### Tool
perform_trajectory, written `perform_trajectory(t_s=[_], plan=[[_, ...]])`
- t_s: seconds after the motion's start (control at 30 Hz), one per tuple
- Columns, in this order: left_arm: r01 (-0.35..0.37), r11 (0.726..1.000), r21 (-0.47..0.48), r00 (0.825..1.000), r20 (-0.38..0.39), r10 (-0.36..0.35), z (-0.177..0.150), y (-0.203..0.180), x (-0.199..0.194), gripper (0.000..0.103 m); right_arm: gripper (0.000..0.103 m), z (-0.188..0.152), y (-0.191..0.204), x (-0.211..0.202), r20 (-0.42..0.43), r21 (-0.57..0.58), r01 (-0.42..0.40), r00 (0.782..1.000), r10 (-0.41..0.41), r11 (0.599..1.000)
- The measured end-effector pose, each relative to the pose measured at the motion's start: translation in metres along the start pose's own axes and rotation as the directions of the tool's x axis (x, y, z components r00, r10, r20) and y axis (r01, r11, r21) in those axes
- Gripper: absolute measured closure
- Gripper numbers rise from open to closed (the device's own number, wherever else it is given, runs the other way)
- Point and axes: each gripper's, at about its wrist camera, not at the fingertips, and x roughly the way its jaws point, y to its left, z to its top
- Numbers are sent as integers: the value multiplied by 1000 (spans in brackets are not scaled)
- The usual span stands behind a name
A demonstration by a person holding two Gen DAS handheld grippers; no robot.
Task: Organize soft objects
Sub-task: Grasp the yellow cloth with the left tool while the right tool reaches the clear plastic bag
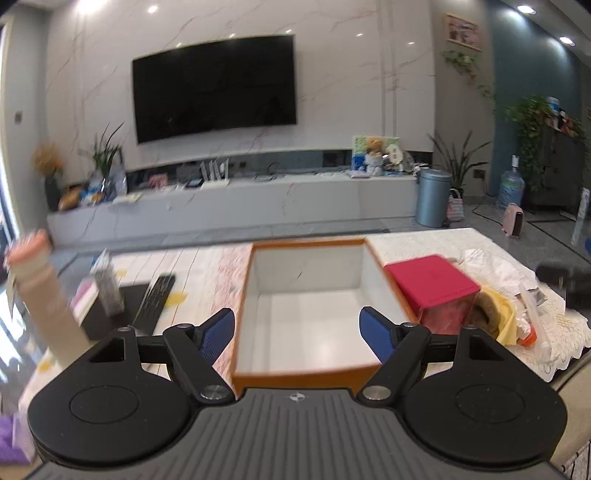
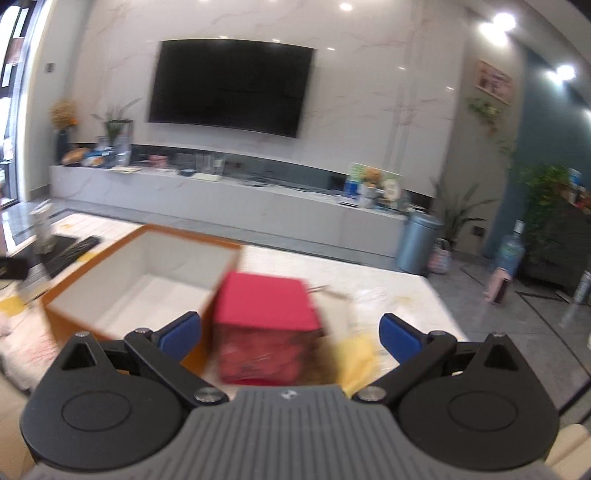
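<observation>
Both my left claw point(image 1: 297, 334) and right claw point(image 2: 290, 338) gape empty; red-lidded box point(image 2: 267, 325) crowds the yellow cloth point(image 2: 356, 356), risking a snag.

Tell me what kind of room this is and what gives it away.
Most likely a home living room: a large wall-mounted television above a long low media console, potted houseplants, and a cloth-covered table in front.

Straight ahead of the tool, a dark television point(image 1: 214, 86) hangs on a pale marble wall point(image 1: 351, 85) above a long grey cabinet point(image 1: 236, 206). To the right stand a blue bin point(image 1: 432, 197) and leafy plants point(image 1: 532, 125) against a teal wall point(image 1: 524, 70); ceiling spotlights point(image 2: 504, 18) glare overhead.
</observation>
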Motion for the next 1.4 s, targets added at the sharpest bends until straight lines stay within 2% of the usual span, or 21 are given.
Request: perform_trajectory(t_s=[0.13,0.2,0.3,0.47,0.6,0.67,0.8,0.87,0.97,1.03,1.17,1.23,1.27,1.37,1.4], plan=[[52,997,60,998,44,-54,11,-36,3,7,2,27,-49,13,-18,60,57,998,-56,997],[133,988,83,990,33,-136,12,-57,9,7,2,35,-73,23,-21,103,93,996,-91,990],[251,961,113,968,-30,-249,7,-93,23,7,2,37,-103,42,-49,174,134,991,-127,976],[355,925,136,934,-99,-344,-13,-150,59,7,2,3,-147,63,-92,324,147,988,-123,935],[414,897,157,909,-124,-398,-30,-193,94,7,3,-49,-169,81,-201,484,123,979,-27,867],[441,883,158,897,-117,-427,-41,-212,107,7,3,-65,-173,86,-254,503,121,967,13,856],[467,872,148,884,-53,-464,-62,-239,126,7,3,-72,-176,85,-296,452,222,951,-90,864],[455,871,185,889,-38,-456,-69,-255,137,7,3,-77,-181,92,-313,462,225,946,-80,858],[362,889,281,928,-14,-373,-79,-275,152,10,3,-83,-187,101,-304,497,218,950,-67,840],[294,912,285,949,24,-313,-85,-278,158,10,3,-86,-190,103,-315,505,253,944,-97,825],[290,924,248,955,-6,-297,-91,-276,175,21,3,-91,-195,108,-332,470,290,933,-138,833],[249,936,248,967,-8,-256,-93,-278,179,38,3,-96,-199,112,-349,485,294,928,-126,824],[236,939,252,970,-6,-242,-93,-281,183,42,3,-98,-200,115,-361,494,296,925,-117,817],[235,943,235,971,-15,-238,-88,-280,184,65,3,-99,-199,119,-381,492,298,918,-106,818],[222,944,244,975,-28,-222,-87,-280,183,81,3,-98,-196,120,-383,481,296,918,-106,825]])
